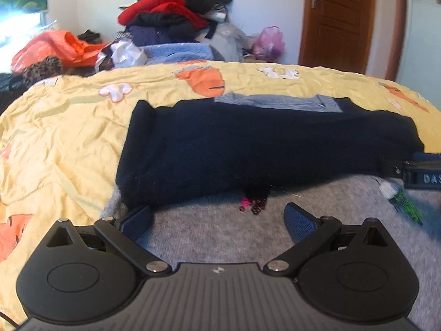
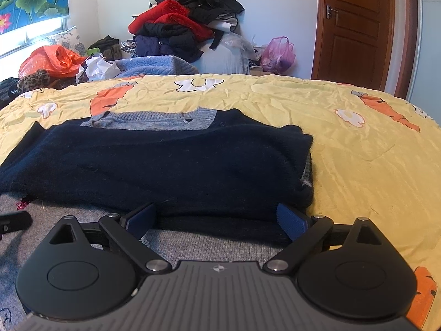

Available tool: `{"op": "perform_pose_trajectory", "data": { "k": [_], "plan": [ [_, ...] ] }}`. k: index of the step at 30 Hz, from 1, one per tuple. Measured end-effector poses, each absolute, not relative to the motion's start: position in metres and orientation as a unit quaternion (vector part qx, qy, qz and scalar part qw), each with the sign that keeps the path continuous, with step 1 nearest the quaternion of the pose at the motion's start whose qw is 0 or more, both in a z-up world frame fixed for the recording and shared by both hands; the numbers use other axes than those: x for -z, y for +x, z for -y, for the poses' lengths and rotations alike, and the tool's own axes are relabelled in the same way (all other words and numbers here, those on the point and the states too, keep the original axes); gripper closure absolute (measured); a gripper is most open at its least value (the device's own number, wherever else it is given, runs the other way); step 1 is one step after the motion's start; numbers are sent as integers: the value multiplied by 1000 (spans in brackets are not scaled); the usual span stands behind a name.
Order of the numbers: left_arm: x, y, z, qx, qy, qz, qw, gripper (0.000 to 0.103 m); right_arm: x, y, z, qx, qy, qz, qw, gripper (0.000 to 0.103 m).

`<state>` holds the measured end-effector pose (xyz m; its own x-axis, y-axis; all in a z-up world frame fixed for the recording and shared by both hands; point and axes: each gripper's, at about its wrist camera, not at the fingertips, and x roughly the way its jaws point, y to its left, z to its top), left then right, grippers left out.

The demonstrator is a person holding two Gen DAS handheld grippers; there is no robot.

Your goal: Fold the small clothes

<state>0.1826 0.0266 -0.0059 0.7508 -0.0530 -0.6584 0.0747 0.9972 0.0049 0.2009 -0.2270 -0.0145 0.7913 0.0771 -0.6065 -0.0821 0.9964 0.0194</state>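
A small grey sweater (image 1: 220, 229) lies flat on the yellow bedspread (image 1: 60, 138), its dark navy sleeves (image 1: 248, 149) folded across the body. Its grey collar (image 1: 278, 102) points away from me. A pink and dark bead decoration (image 1: 253, 204) shows at the sleeve's near edge. My left gripper (image 1: 220, 220) is open over the grey body near the left side. My right gripper (image 2: 217, 218) is open at the navy sleeve (image 2: 165, 162) edge near the sweater's right side. It also shows at the right edge of the left wrist view (image 1: 419, 173).
A tall pile of red, black and blue clothes (image 2: 182, 27) stands beyond the bed. An orange plastic bag (image 2: 52, 60) lies at the far left, a pink bag (image 2: 278, 55) by the wooden door (image 2: 355, 30). Bare bedspread (image 2: 358, 151) lies right of the sweater.
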Motion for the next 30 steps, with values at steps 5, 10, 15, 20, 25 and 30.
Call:
{"op": "perform_pose_trajectory", "data": {
  "k": [5,10,15,20,25,30],
  "plan": [
    [7,184,-27,34,19,-354,935,0,13,199,226,-36,-15,-320,947,8],
    [7,184,-27,34,18,-354,935,0,3,158,216,-35,-24,-309,950,3],
    [7,183,-28,33,19,-353,935,0,13,136,207,-57,-36,-334,940,1],
    [7,182,-25,27,27,-353,935,0,14,140,209,-48,-22,-339,939,0],
    [3,172,-24,24,41,-365,930,0,14,139,209,-49,-19,-339,939,0],
    [-3,141,-28,40,12,-387,921,0,14,138,211,-50,-17,-338,940,0]
  ]
}}
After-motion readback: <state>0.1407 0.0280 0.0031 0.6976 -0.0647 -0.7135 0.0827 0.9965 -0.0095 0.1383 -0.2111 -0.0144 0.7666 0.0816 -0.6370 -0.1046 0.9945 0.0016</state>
